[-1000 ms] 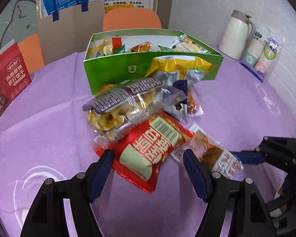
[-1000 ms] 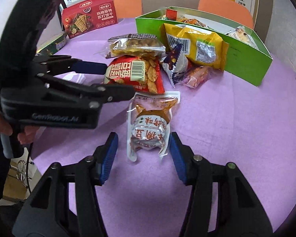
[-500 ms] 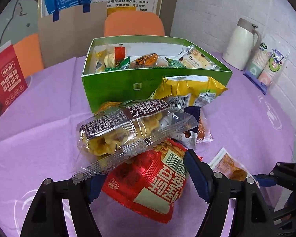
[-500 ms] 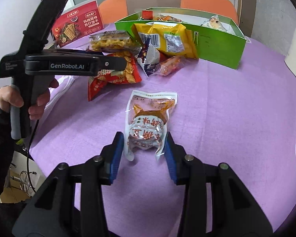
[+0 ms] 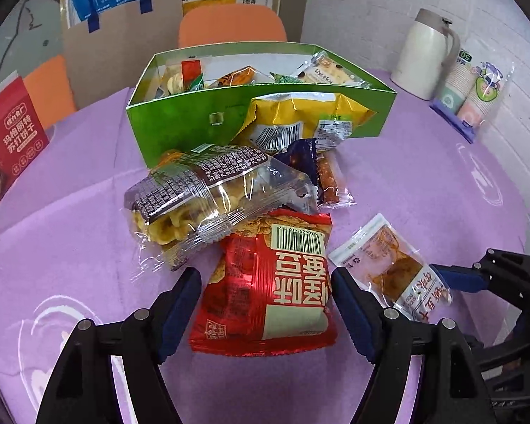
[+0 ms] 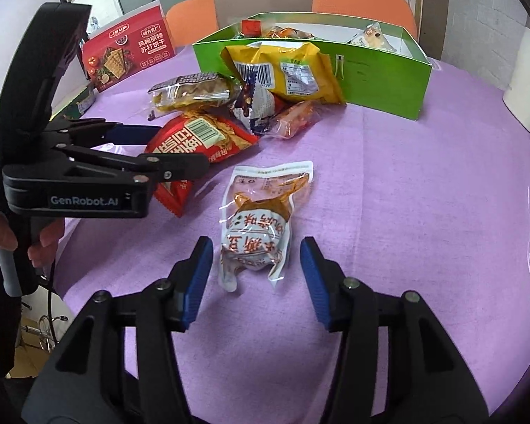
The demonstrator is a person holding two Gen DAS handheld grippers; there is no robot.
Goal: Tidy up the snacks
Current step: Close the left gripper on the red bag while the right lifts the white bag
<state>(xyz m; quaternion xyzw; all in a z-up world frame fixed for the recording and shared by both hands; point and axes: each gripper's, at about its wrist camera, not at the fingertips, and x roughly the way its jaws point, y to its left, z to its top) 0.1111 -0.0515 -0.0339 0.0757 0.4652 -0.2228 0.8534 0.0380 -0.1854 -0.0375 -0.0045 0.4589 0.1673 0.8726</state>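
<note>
Half a second ago the right gripper's (image 6: pixel 256 279) fingers stood close against the clear pouch (image 6: pixel 261 222); now they are spread wider, open and apart from it on both sides. The left gripper (image 5: pixel 265 312) has shifted so the red bag (image 5: pixel 268 289) lies fully between its open fingers, neither pad touching it as far as the view shows.

The clear pouch lies flat on the purple desk (image 6: pixel 406 194), its long axis running roughly away from the right gripper, its sealed top edge pointing toward the green box (image 6: pixel 381 77) and its bulging end nearest the fingers. The red bag lies lengthwise along the left gripper's line, barcode end pointing toward the box, its far end tucked under a clear packet of yellow crisps (image 5: pixel 208 198). A yellow bag (image 5: pixel 300 120) leans against the box's front wall, with a dark blue wrapper (image 5: pixel 300 159) and an orange one (image 5: pixel 330 180) just below it. More snacks sit inside the box.
</note>
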